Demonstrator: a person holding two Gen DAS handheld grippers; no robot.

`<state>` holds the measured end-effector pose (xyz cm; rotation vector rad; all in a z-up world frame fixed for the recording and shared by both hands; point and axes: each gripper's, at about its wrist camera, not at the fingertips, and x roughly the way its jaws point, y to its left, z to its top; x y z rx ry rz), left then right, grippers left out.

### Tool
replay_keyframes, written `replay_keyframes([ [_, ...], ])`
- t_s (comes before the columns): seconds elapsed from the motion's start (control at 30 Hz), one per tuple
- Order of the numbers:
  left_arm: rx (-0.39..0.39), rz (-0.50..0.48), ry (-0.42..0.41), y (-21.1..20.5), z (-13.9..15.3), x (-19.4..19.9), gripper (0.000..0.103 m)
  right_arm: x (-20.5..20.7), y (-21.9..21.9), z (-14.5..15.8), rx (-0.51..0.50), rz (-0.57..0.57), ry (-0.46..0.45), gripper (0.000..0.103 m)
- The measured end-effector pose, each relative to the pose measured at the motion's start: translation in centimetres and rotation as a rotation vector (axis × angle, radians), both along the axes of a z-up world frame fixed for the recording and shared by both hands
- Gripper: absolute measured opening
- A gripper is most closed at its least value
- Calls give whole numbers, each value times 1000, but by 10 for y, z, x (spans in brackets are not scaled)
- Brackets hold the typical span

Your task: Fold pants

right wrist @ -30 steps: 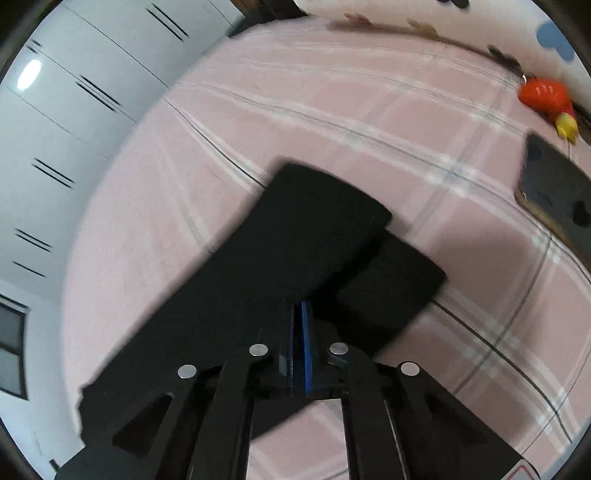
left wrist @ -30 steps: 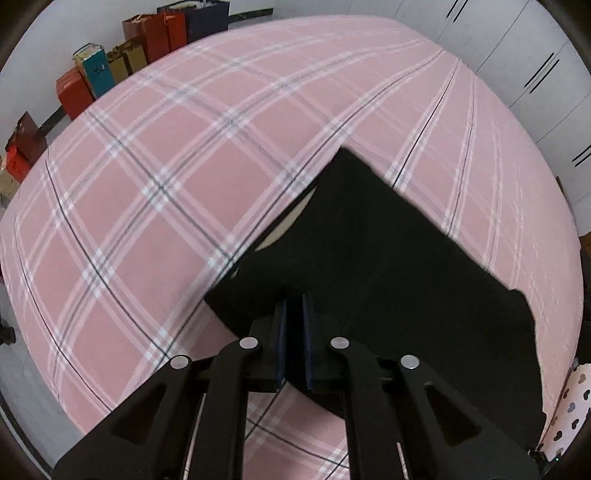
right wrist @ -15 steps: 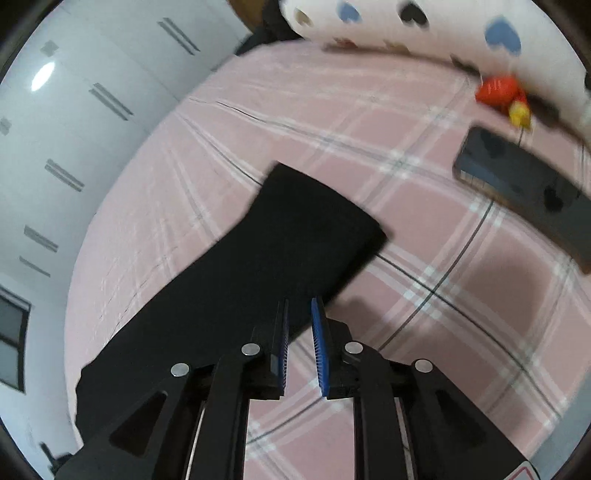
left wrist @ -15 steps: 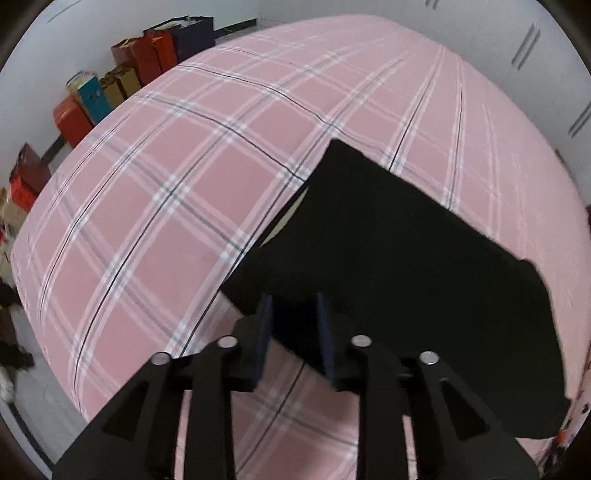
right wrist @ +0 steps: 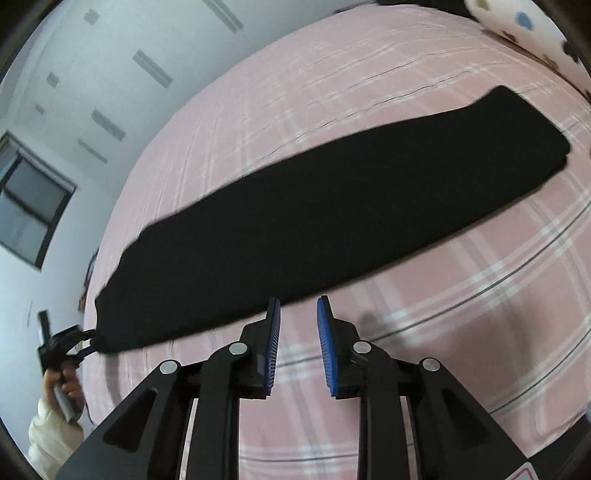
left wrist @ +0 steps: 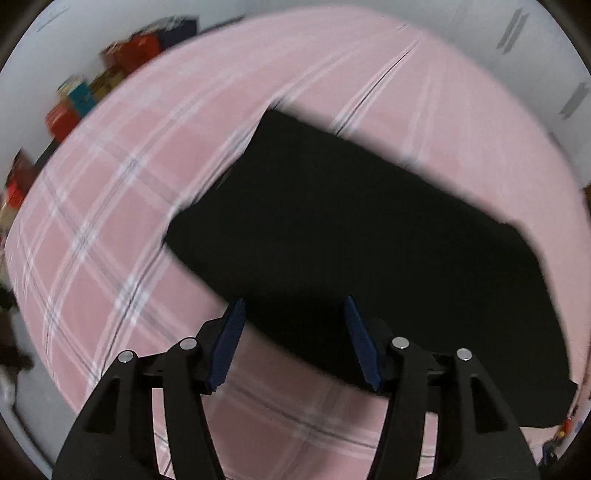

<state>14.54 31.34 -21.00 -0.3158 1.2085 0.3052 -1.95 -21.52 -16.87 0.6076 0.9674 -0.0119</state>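
Observation:
The black pants (right wrist: 332, 214) lie flat on the pink plaid bed as one long strip, legs folded onto each other. In the left wrist view the pants (left wrist: 351, 236) fill the middle, waist end near the fingers. My left gripper (left wrist: 295, 325) is open and empty, its jaws wide apart just above the near edge of the cloth. My right gripper (right wrist: 298, 321) is open and empty, just off the pants' near long edge. The left gripper (right wrist: 70, 345) also shows in the right wrist view at the strip's far left end.
The pink plaid bed sheet (left wrist: 122, 229) spreads all around. Coloured boxes and bags (left wrist: 96, 88) stand on the floor past the bed's far left edge. A heart-print pillow (right wrist: 524, 33) lies at the head. White wardrobe doors (right wrist: 110, 74) line the wall.
Both grippers have let go of the pants and opened. Both have pulled back from the cloth, which now lies flat in one long strip. The left view is blurred by motion.

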Motion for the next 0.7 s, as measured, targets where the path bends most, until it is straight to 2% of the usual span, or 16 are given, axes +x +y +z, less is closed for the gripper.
replay_keyframes([
  [0.07, -66, 37, 3, 13, -13, -13, 55, 17, 21, 10, -51, 84, -17, 23],
  [0.13, -176, 99, -68, 32, -11, -32, 55, 41, 47, 25, -120, 160, -43, 23],
  [0.17, -217, 128, -100, 42, -6, -39, 54, 54, 62, 34, -144, 194, -61, 27],
  [0.23, -287, 172, -153, 57, 3, -46, 55, 73, 80, 39, -137, 234, -86, 32],
  [0.27, -320, 186, -172, 64, 7, -45, 60, 78, 94, 43, -129, 254, -99, 32],
  [0.3, -353, 204, -187, 74, 9, -43, 70, 81, 108, 43, -121, 271, -105, 32],
  [0.37, -372, 242, -184, 83, 8, -38, 81, 81, 128, 40, -98, 297, -106, 32],
  [0.47, -426, 262, -150, 90, -10, -24, 79, 78, 153, 25, -75, 326, -68, 32],
  [0.5, -457, 260, -127, 90, -21, -18, 53, 78, 159, 20, -74, 331, -55, 32],
  [0.53, -485, 252, -114, 90, -28, -14, 35, 79, 164, 17, -75, 336, -45, 32],
  [0.57, -493, 263, -114, 91, -27, -15, 22, 80, 165, 16, -81, 340, -37, 32],
  [0.6, -495, 273, -147, 92, -22, -20, 12, 81, 163, 18, -82, 343, -45, 32],
  [0.67, -526, 268, -223, 100, -5, -31, 11, 90, 161, 30, -81, 348, -89, 32],
  [0.7, -497, 266, -225, 101, -1, -37, 7, 99, 160, 34, -75, 351, -101, 32],
])
